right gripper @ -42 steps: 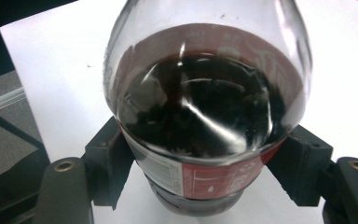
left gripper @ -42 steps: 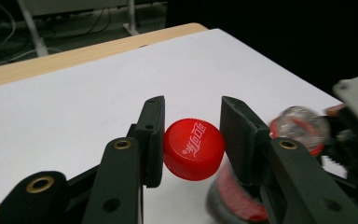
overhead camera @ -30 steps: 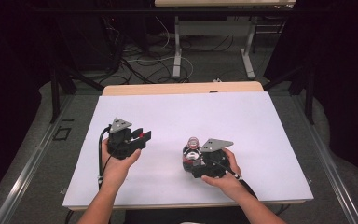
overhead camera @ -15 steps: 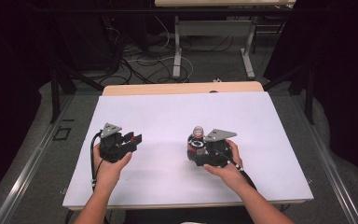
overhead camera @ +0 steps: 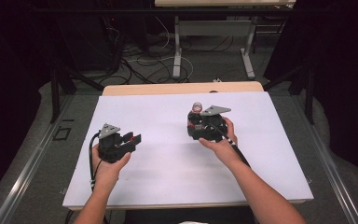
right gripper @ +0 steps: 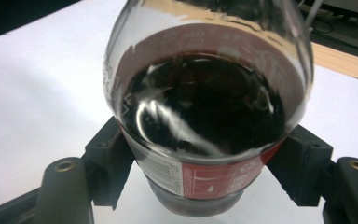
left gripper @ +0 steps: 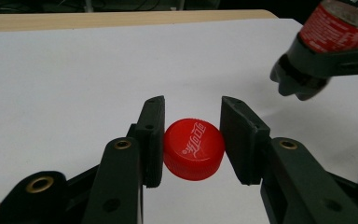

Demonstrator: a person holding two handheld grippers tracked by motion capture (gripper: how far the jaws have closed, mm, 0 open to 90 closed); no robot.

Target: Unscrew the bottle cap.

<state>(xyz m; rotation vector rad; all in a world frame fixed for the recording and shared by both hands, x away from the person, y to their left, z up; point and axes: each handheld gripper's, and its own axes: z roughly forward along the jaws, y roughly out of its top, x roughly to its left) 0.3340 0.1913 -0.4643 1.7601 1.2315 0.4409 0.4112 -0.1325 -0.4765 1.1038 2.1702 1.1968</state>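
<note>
A: Listing item one: red screw cap (left gripper: 194, 148), white script logo on top, clamped between the fingers (left gripper: 150, 140) of the left gripper (overhead camera: 129, 140). Location: near-left part of the white tabletop (overhead camera: 168, 163), held just above it.

B: Item two?

A: Small cola bottle (overhead camera: 196, 110), clear plastic, red label, dark drink inside, cap off. The right gripper (overhead camera: 196, 122) has its fingers (right gripper: 106, 158) closed on the lower body, one on either side. Location: right of centre, well apart from the cap. Whether the base rests on the tabletop or hangs just over it, I cannot tell.

B: Orientation?

A: In the high view, the bottle's long axis runs roughly upright, mouth up and slightly away from the person. In the right gripper view, the camera looks up the body from the base end. Cap: its short axis is tipped, top face toward the left gripper's camera and the ceiling, open side away and down.

B: Risks on file?

A: Judged, not observed. Open mouth plus liquid: any tilt or sudden swing of the right hand could slop cola onto the white sheet. The wall is thin and rounded, so too hard a squeeze could push drink upward, too light a one could let it slide. The cap is gripped at its ribbed edge; brought on crooked, it may cross-thread or pop free.
</note>
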